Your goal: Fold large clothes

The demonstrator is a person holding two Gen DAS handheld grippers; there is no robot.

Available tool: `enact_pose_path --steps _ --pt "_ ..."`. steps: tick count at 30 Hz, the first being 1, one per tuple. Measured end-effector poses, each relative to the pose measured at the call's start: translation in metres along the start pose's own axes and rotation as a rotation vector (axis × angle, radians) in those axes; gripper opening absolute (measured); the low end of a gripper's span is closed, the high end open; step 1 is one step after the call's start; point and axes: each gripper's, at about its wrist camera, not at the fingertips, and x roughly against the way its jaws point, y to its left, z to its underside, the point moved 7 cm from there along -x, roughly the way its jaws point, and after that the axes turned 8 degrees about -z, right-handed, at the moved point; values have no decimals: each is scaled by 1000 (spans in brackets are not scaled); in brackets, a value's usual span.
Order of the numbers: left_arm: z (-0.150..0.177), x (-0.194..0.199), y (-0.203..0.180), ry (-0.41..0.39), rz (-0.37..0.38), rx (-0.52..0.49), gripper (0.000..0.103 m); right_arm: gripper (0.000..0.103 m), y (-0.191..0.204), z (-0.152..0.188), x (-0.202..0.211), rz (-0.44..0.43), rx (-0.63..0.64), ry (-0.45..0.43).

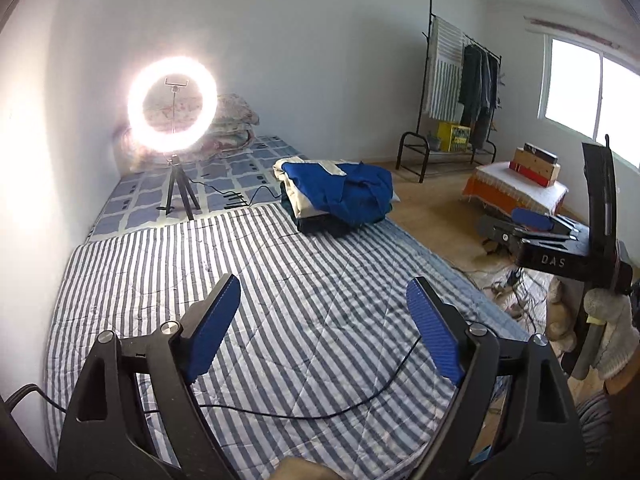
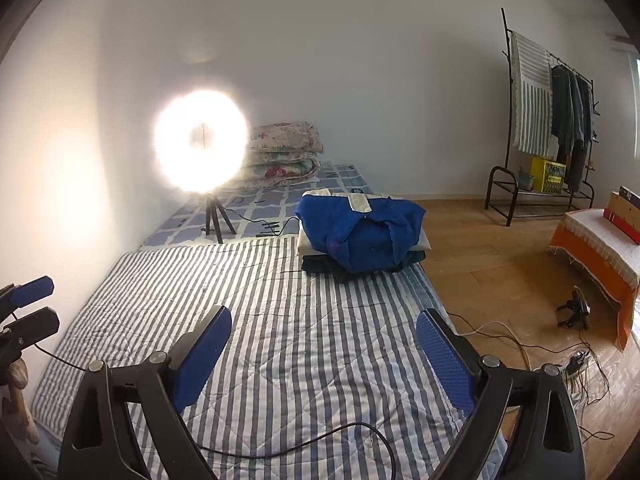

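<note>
Ring light (image 1: 173, 105) on a tripod is glaring at the far end of the mattress, a stack of floral quilts (image 2: 284, 151) sitting behind it. Black cable (image 1: 304, 410) is trailing across the striped quilt (image 1: 280, 280) just ahead of both grippers. Clothes rack (image 1: 460, 92) is standing by the far wall. Pile of clothes (image 2: 362, 236), blue garment on top, is lying at the quilt's far right edge, well apart from both. Left gripper (image 1: 324, 324) and right gripper (image 2: 324, 354) are hovering spread wide, nothing between the fingers.
</note>
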Motion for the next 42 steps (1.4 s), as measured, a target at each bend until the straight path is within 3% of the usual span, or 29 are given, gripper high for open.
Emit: enact_pose_path --steps 5,9,13,20,42 --pt "8 6 2 -20 -40 -22 103 103 3 5 4 21 3 -15" --pt "9 4 7 -26 -107 -30 103 103 2 2 6 51 5 -43" --pt "15 -2 11 3 -127 -18 103 103 -2 -1 7 63 -22 -62" --pt "21 -9 19 33 -211 -28 103 103 -6 4 2 115 -11 -46" --pt "19 -6 22 1 -221 -12 103 103 -1 7 -2 113 12 -29"
